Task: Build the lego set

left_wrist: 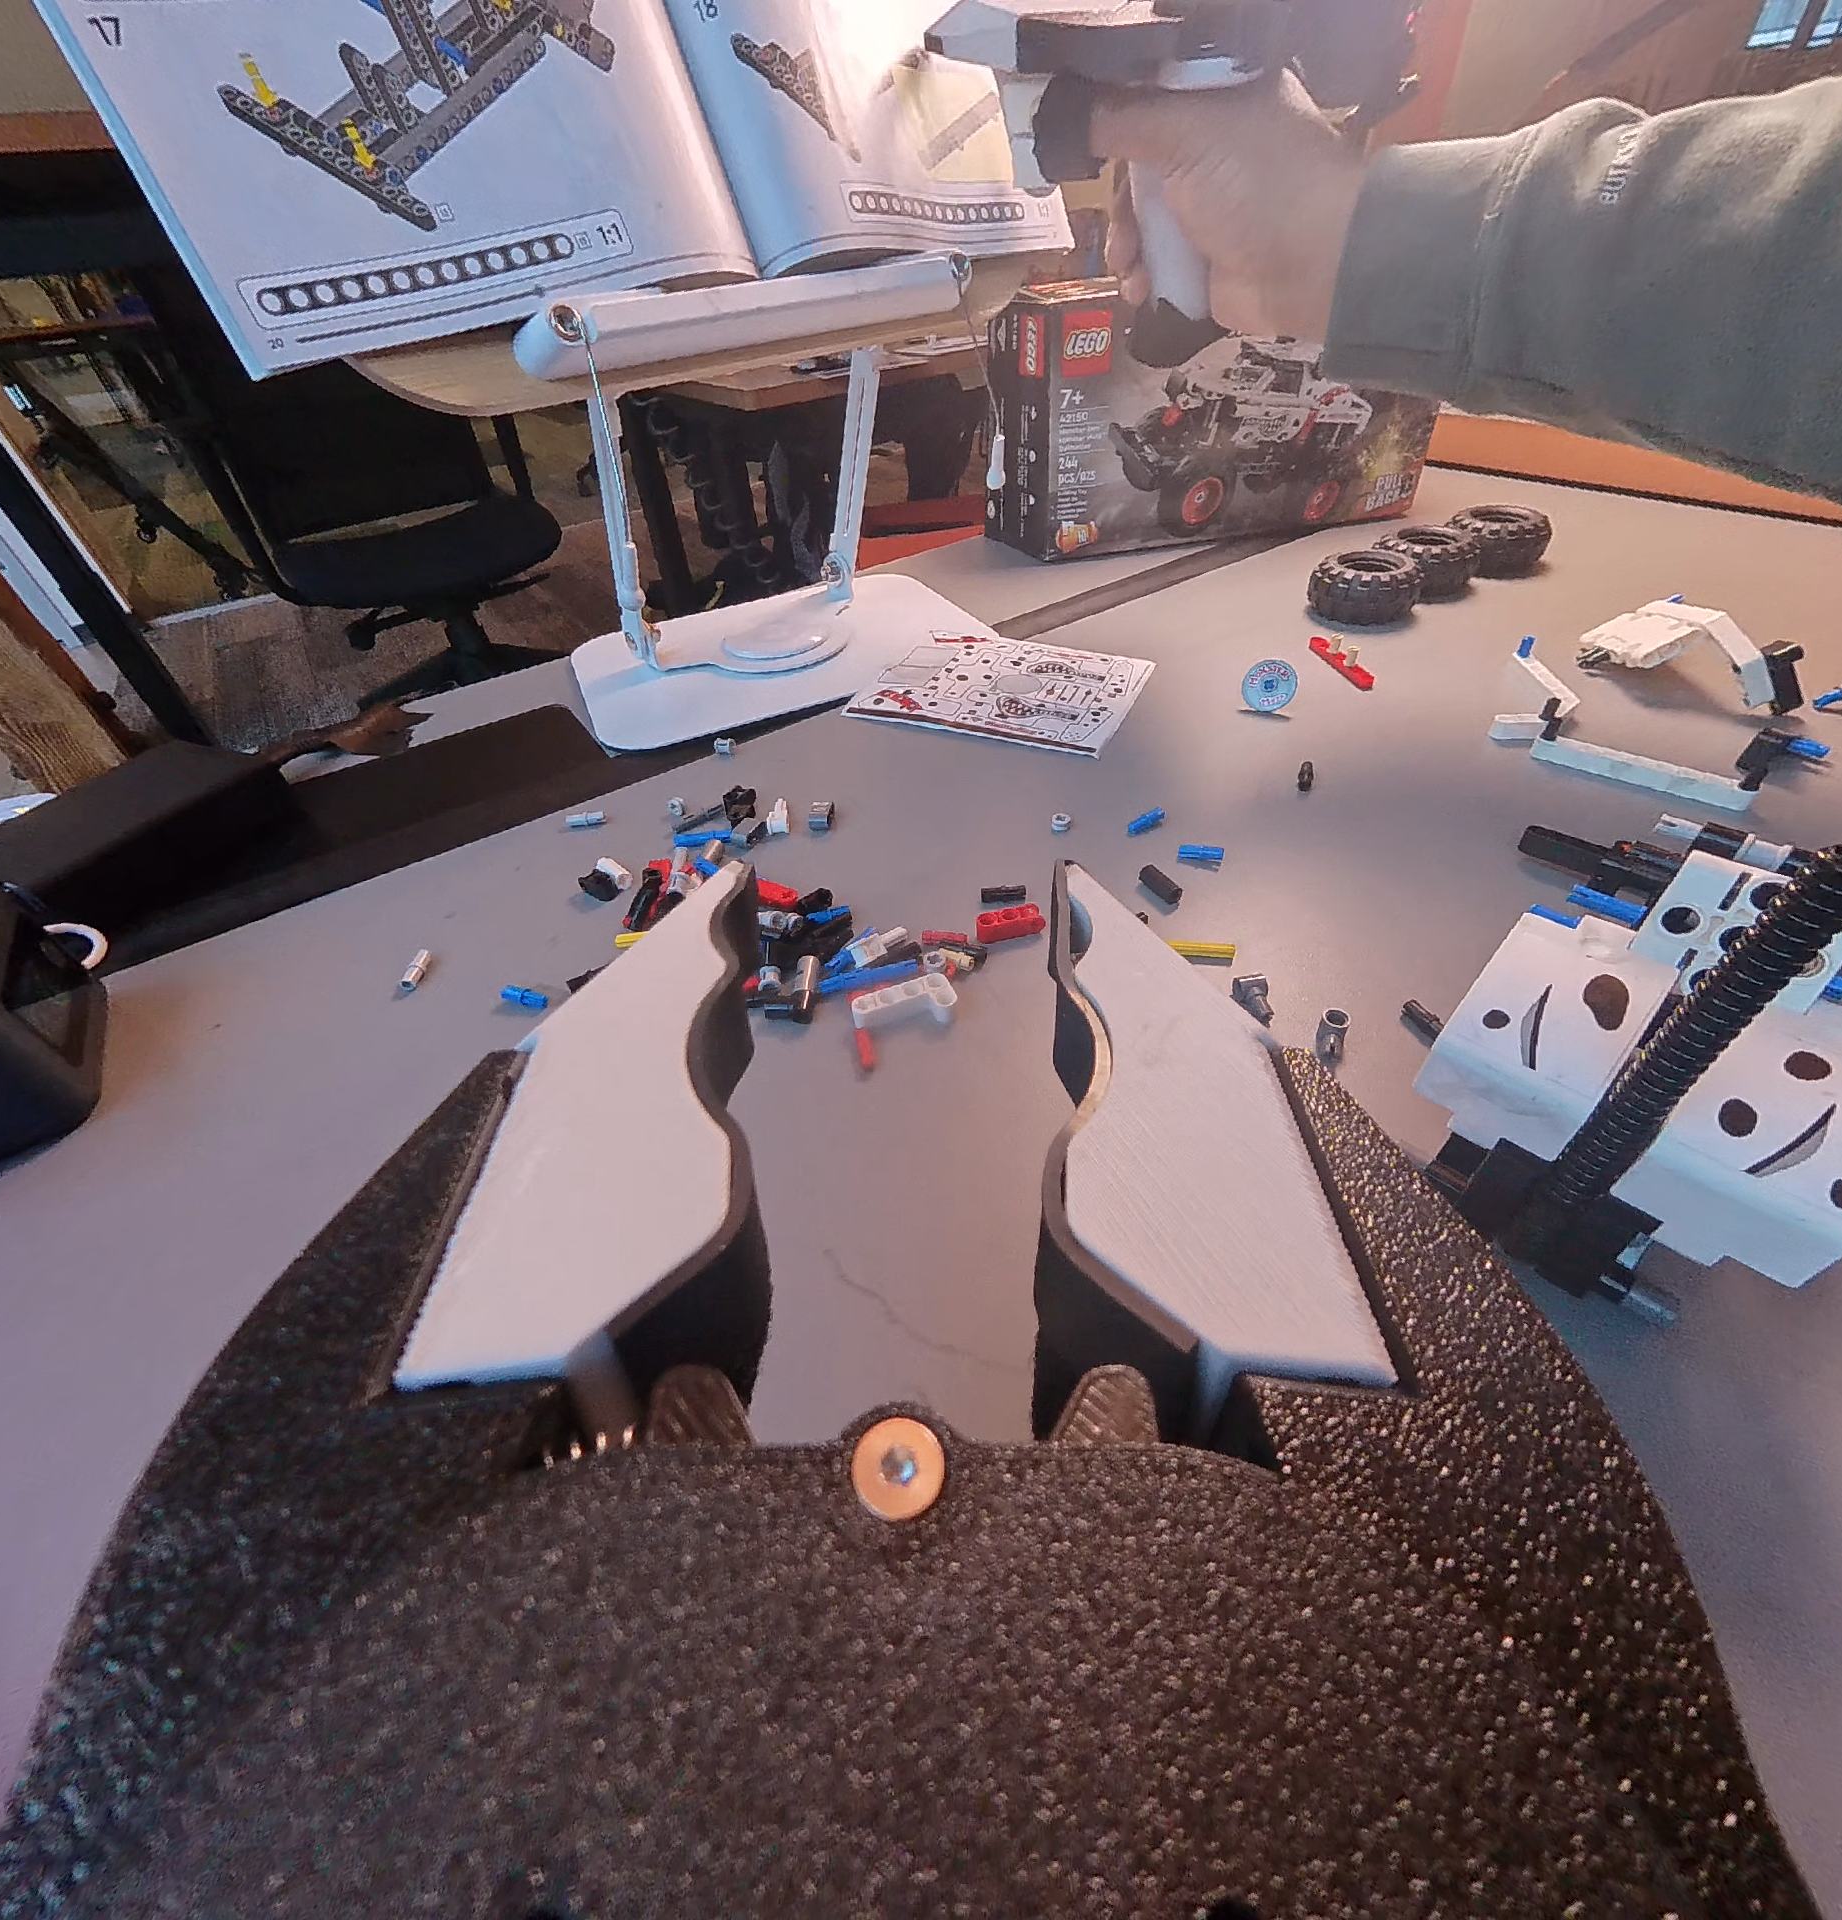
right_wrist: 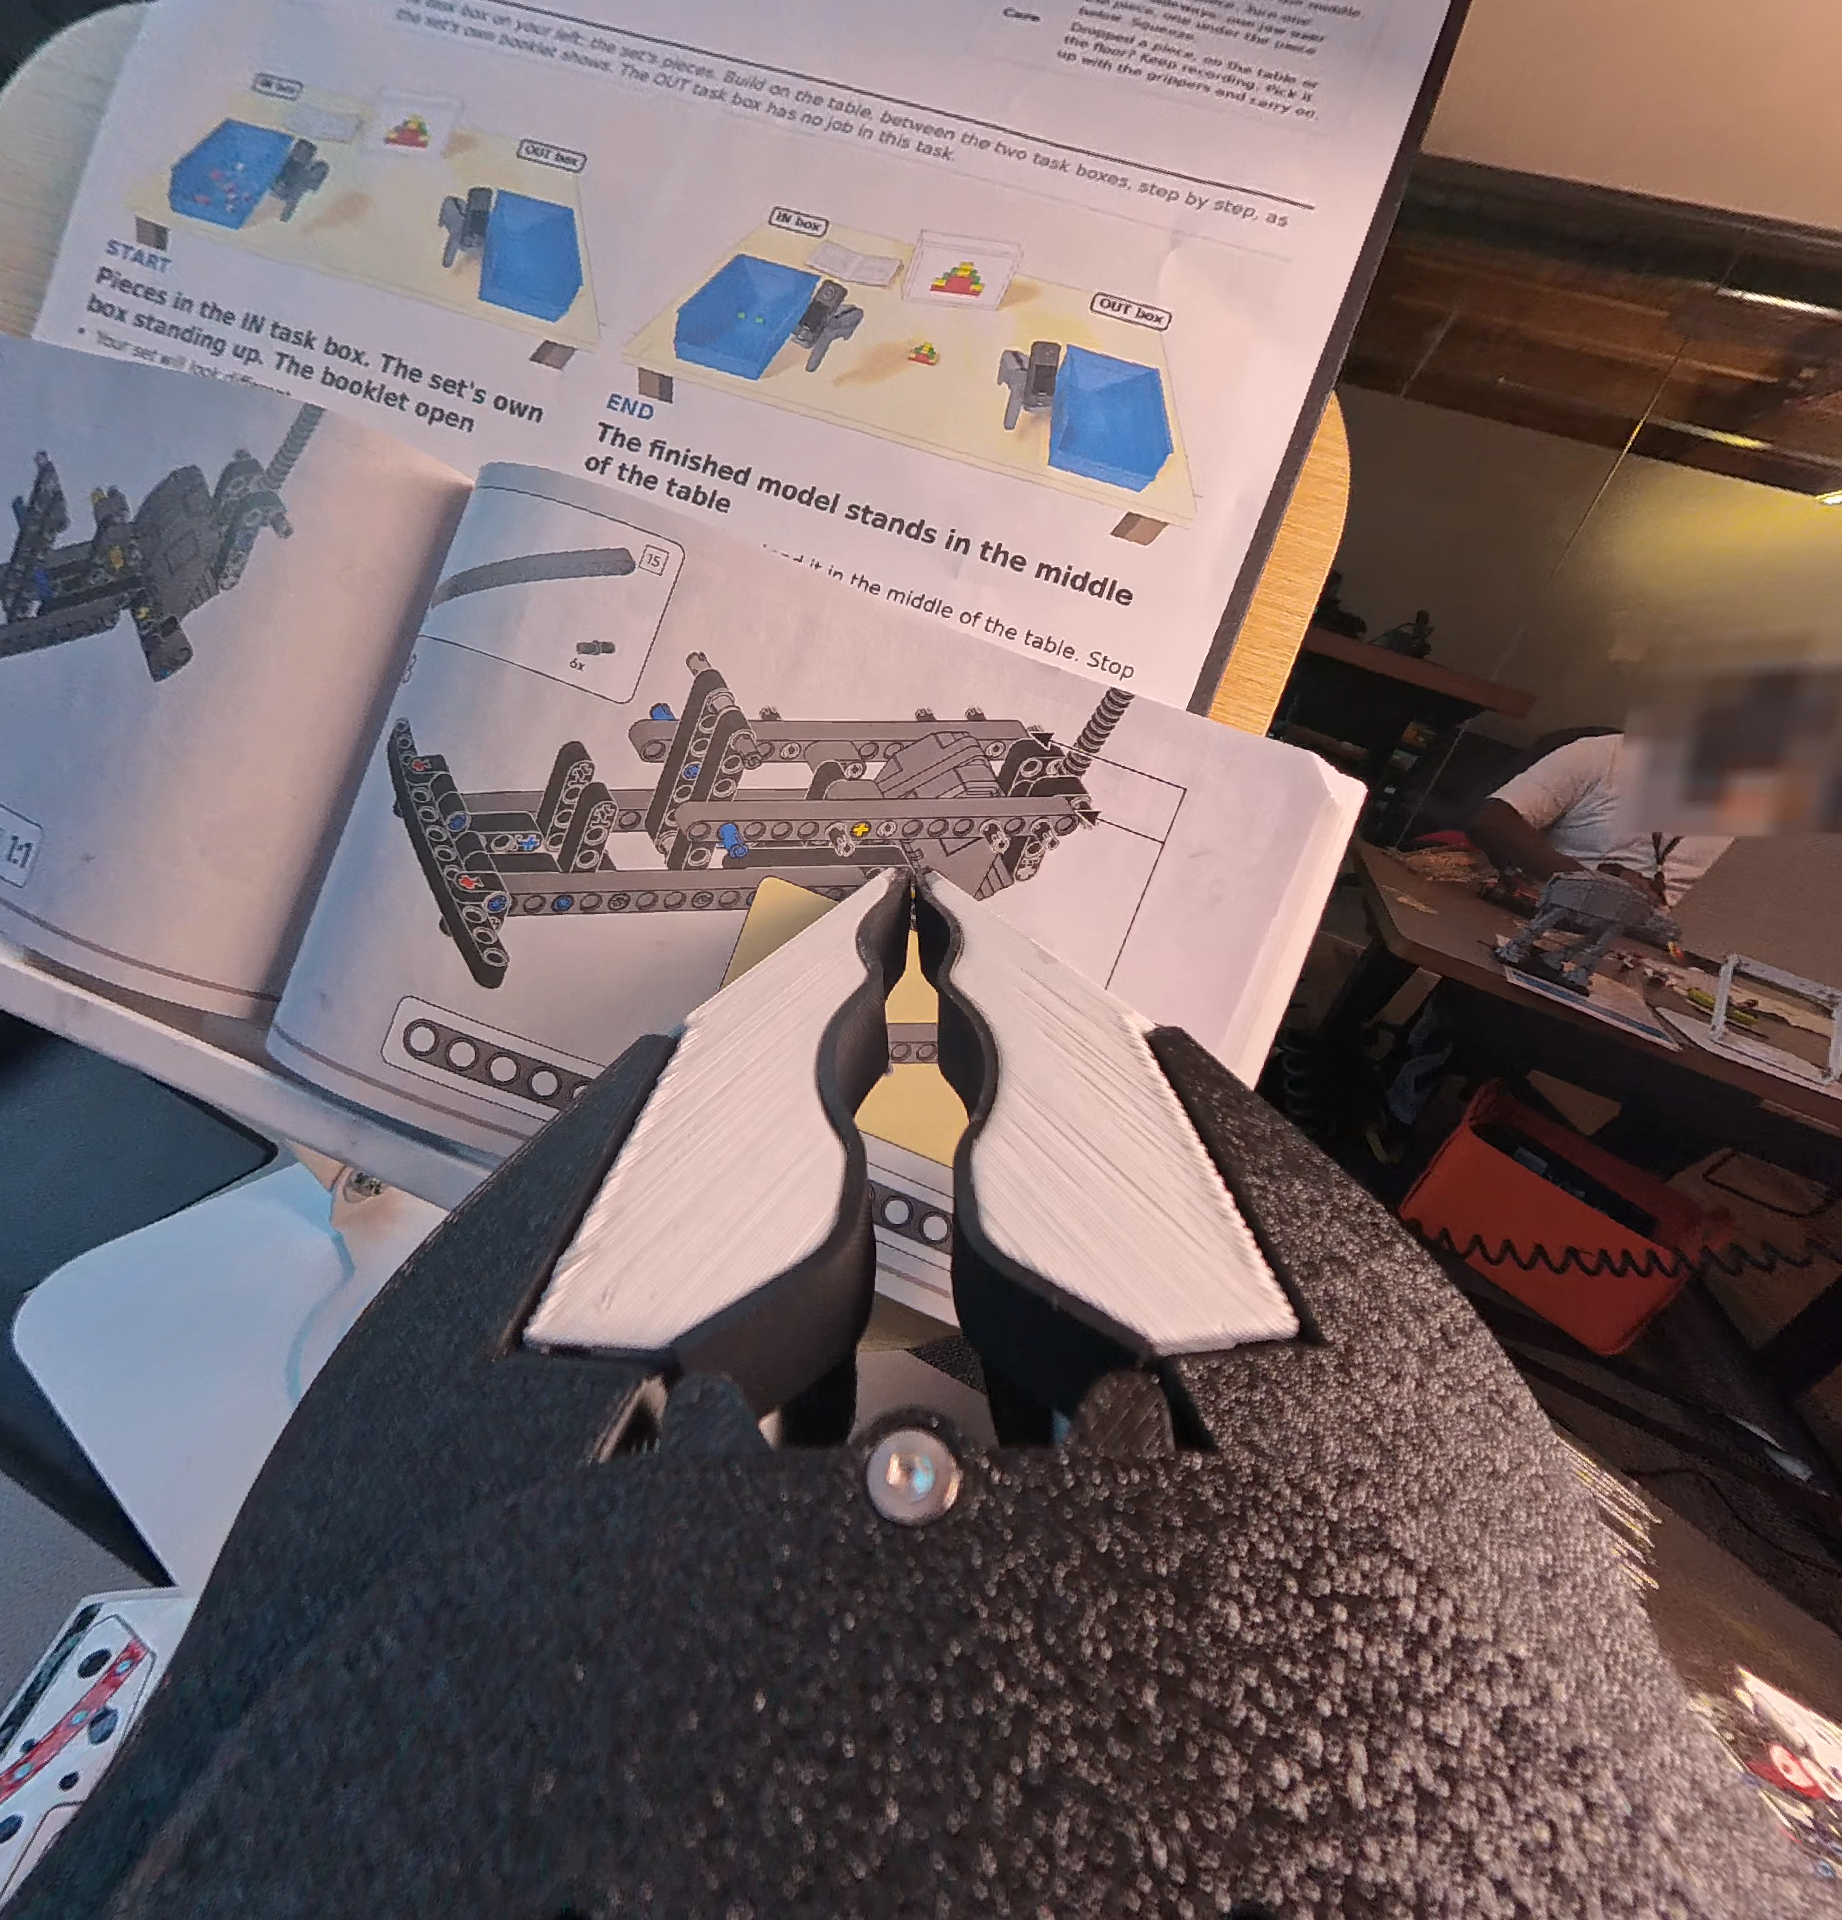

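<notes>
My left gripper (left_wrist: 896, 873) is open and empty, low over the grey table (left_wrist: 273, 1195), just short of a pile of small red, blue, black and grey Lego pins (left_wrist: 844, 956). A white spotted body assembly (left_wrist: 1623, 1101) with a black ribbed hose (left_wrist: 1706, 1029) lies to its right. My right gripper (right_wrist: 912, 883) is shut on a yellow tab (right_wrist: 782, 914) on the right page of the open instruction booklet (right_wrist: 584, 987). It also shows in the left wrist view (left_wrist: 958, 42), held up at the booklet (left_wrist: 429, 156) by a hand in a grey-green sleeve.
The booklet rests on a white stand (left_wrist: 751, 655). Behind are the Lego box (left_wrist: 1156, 436), three black tyres (left_wrist: 1426, 566), a sticker sheet (left_wrist: 1000, 691) and white frame parts (left_wrist: 1665, 727). A black block (left_wrist: 23, 1018) sits at the left. A printed sheet (right_wrist: 792, 312) stands behind the booklet. There is about 45 cm between the tips of the two grippers.
</notes>
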Tool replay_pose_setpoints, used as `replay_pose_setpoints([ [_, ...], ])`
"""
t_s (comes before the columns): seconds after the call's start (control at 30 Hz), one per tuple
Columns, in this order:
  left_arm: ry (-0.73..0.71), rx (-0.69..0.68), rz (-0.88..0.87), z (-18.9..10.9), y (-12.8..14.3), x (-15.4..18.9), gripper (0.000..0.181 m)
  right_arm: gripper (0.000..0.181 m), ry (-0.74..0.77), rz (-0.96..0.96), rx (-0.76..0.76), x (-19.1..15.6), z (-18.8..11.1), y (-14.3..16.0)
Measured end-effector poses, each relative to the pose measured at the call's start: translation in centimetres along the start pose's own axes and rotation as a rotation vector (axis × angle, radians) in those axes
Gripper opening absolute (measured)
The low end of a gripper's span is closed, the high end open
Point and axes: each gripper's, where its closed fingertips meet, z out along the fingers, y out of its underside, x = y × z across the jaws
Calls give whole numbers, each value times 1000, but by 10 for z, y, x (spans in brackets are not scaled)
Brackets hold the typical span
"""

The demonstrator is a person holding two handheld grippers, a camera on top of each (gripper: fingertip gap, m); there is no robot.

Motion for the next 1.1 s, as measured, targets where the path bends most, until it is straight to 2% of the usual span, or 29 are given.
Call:
replay_pose_setpoints([
  [0.5, 0, 3, -2, -1, -1, 0, 56, 7, -52, -20, 2, -21, -1, -3],
  [0.93, 2, 5, -7, -2, -2, 0, 56, 9, -22, 17, -9, -8, -1, -5],
  [1.1, 4, 4, -6, -2, -2, 1, 56, 9, -47, 23, -2, -14, -7, -6],
])
